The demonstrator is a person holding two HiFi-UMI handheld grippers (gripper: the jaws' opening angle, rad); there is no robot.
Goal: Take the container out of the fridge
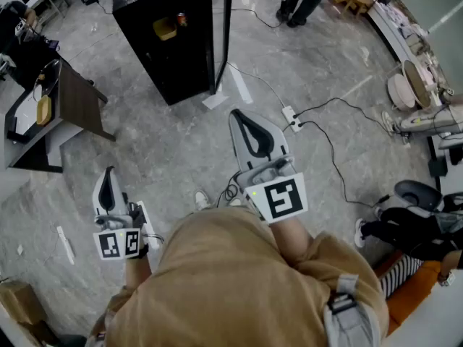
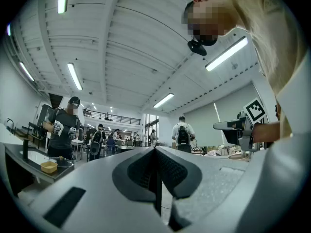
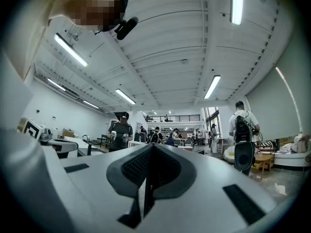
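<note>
Container (image 1: 165, 29), yellow, inside black fridge (image 1: 173, 71)

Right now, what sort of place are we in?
Probably a big open lab or workshop hall: high ceiling with strip lights, people standing about, a fridge on bare floor with loose cables.

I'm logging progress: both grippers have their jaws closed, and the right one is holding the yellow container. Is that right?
Not quite. The right gripper holds nothing: the right gripper view shows its jaws closed on each other with nothing between them. The yellow container sits inside the black fridge, as the head view shows. The rest holds: the left gripper is closed too.
</note>
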